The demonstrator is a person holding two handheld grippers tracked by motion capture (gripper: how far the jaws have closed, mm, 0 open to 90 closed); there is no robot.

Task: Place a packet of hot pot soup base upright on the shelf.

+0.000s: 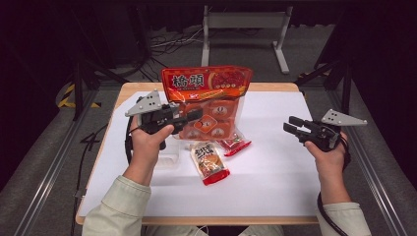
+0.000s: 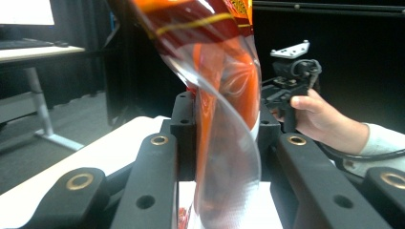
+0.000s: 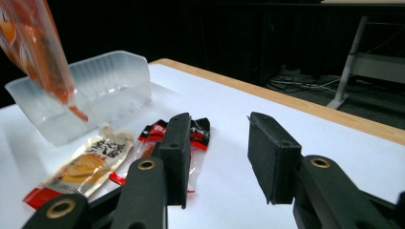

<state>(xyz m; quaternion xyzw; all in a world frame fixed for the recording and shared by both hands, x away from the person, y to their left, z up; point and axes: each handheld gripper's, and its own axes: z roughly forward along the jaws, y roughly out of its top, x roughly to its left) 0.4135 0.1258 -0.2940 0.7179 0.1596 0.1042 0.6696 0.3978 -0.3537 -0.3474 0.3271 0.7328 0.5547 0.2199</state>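
A large orange-red snack bag [image 1: 206, 88] with several small packs inside hangs upright over the back of the table. My left gripper [image 1: 193, 116] is shut on its left edge. In the left gripper view the bag's clear film [image 2: 224, 143] is pinched between the jaws of my left gripper [image 2: 224, 126]. Two small packets lie on the white table: a beige one with red ends [image 1: 209, 162] [image 3: 88, 164] and a red one [image 1: 235, 144] [image 3: 197, 131]. My right gripper [image 1: 291, 126] [image 3: 217, 152] hovers open at the right with nothing between its jaws, pointing toward the packets.
A clear plastic tray [image 1: 168, 160] [image 3: 90, 90] sits beside the left hand, just left of the beige packet. The white sheet [image 1: 275, 167] covers the wooden table [image 1: 275, 87]. In the left gripper view the other hand holds its gripper [image 2: 291, 71] farther off.
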